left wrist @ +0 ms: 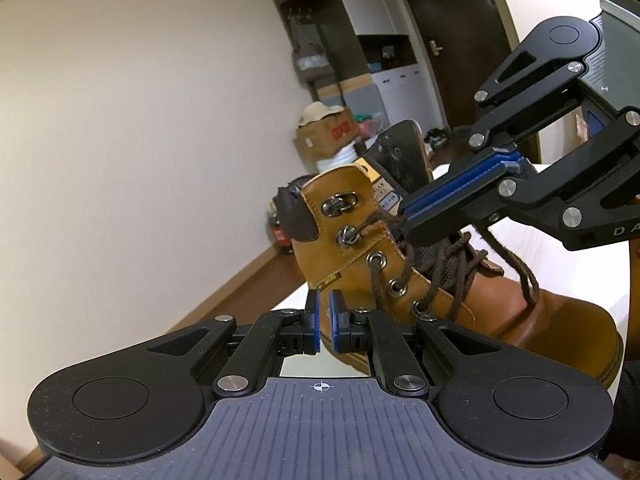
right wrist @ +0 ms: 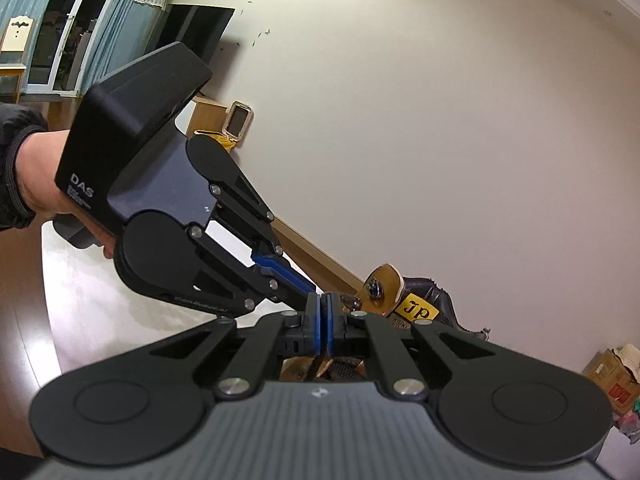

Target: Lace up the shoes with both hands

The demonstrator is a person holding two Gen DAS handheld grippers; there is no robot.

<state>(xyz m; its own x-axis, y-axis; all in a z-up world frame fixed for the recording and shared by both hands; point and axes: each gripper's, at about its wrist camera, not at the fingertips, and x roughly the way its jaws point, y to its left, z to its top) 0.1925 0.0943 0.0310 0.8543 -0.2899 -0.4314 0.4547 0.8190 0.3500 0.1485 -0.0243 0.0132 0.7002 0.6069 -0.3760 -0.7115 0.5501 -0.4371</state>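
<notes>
Left gripper, nearest in the left wrist view: blue pads stand slightly apart with a narrow gap, nothing between them. Its tips sit just beside the heel side of the boot, near a small side tag.

Boot: tan leather, ankle height, dark brown padded collar, thick pale sole. It stands on the white worktop. Metal eyelets run up the near flap, with speed hooks above them. The tongue is dark, with a yellow label.

Lace: dark brown, braided, threaded crosswise through the lower eyelets. One strand leads from the lower hook toward the right gripper; a loose loop hangs over the vamp.

Right gripper: pads pressed together, pinching the lace strand above the eyelet rows. In the right wrist view its pads show no gap.

Beyond: cardboard box, cabinets, dark door.
</notes>
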